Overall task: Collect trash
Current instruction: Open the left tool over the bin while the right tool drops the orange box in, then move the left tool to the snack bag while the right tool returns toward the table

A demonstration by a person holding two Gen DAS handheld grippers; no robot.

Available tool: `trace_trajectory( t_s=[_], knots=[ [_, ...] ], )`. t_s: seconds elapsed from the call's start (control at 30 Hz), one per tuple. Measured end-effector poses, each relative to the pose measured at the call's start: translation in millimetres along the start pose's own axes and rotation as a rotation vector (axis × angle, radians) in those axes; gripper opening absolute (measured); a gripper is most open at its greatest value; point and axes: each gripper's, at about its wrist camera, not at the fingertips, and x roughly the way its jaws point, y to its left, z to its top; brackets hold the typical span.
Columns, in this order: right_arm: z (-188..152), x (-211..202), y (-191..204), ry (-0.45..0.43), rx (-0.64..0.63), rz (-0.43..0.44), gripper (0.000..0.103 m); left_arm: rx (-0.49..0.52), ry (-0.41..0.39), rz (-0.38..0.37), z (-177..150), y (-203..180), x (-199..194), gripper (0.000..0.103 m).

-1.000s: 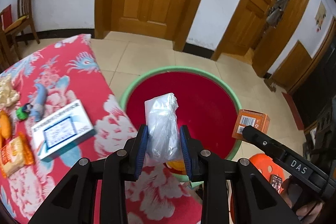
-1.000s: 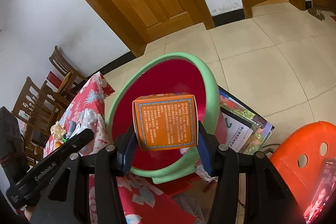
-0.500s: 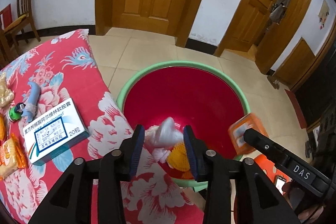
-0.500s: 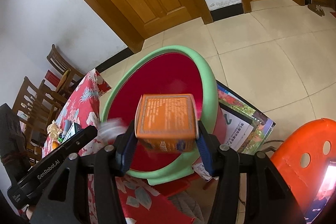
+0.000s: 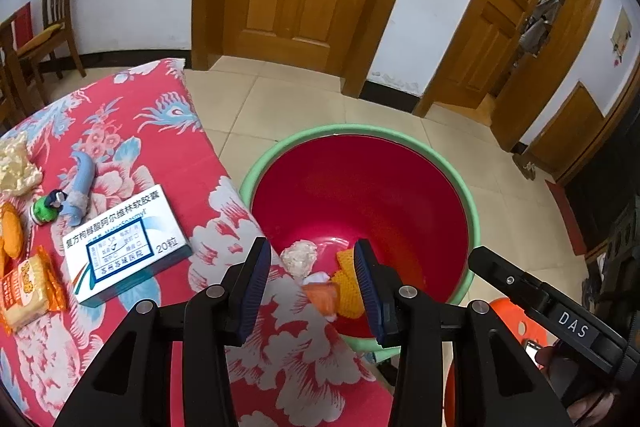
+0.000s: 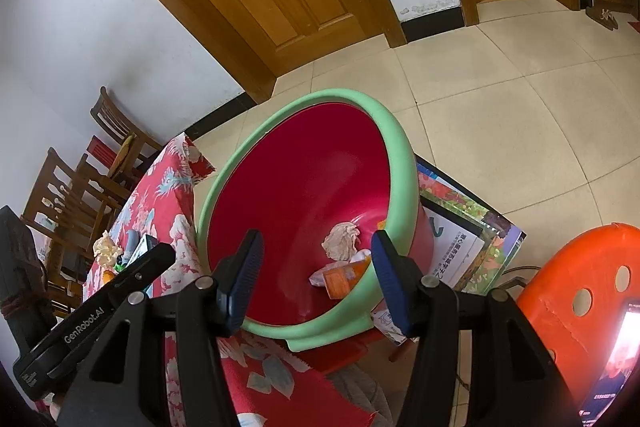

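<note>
A red basin with a green rim (image 5: 472,203) (image 6: 400,155) stands beside the table. In it lie a crumpled clear plastic bag (image 5: 298,257) (image 6: 342,241), an orange box (image 5: 320,297) (image 6: 340,281) and a yellow item (image 5: 348,289). My left gripper (image 5: 311,263) hangs open above the basin's near edge with nothing between its fingers. My right gripper (image 6: 317,251) is open over the basin too, and holds nothing. Each gripper shows at the edge of the other's view.
On the red floral tablecloth (image 5: 160,131) lie a white-blue medicine box (image 5: 124,243), a blue tube (image 5: 80,183), a snack packet (image 5: 28,287) and a crumpled wrapper (image 5: 16,163). An orange stool (image 6: 580,279) stands at the right, printed sheets (image 6: 460,227) lie under the basin, and wooden chairs (image 6: 80,183) are behind the table.
My left gripper opened and the clear plastic bag fell into the basin. My right gripper let go of the orange box, which dropped into the basin as well.
</note>
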Motion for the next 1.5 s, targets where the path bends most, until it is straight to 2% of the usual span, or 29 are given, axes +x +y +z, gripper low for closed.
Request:
trace_trajectory(
  t_s=[0.77,1.5],
  knots=[
    [-9,-10,21,-0.009,-0.035,0.036,0.061,-0.087,-0.065,0.048,-9,38,-45,0.044],
    [-27,-13,63,0.019,-0.111,0.061,0.062,-0.21,-0.111,0.141,-32,105,-88,0.045]
  ],
)
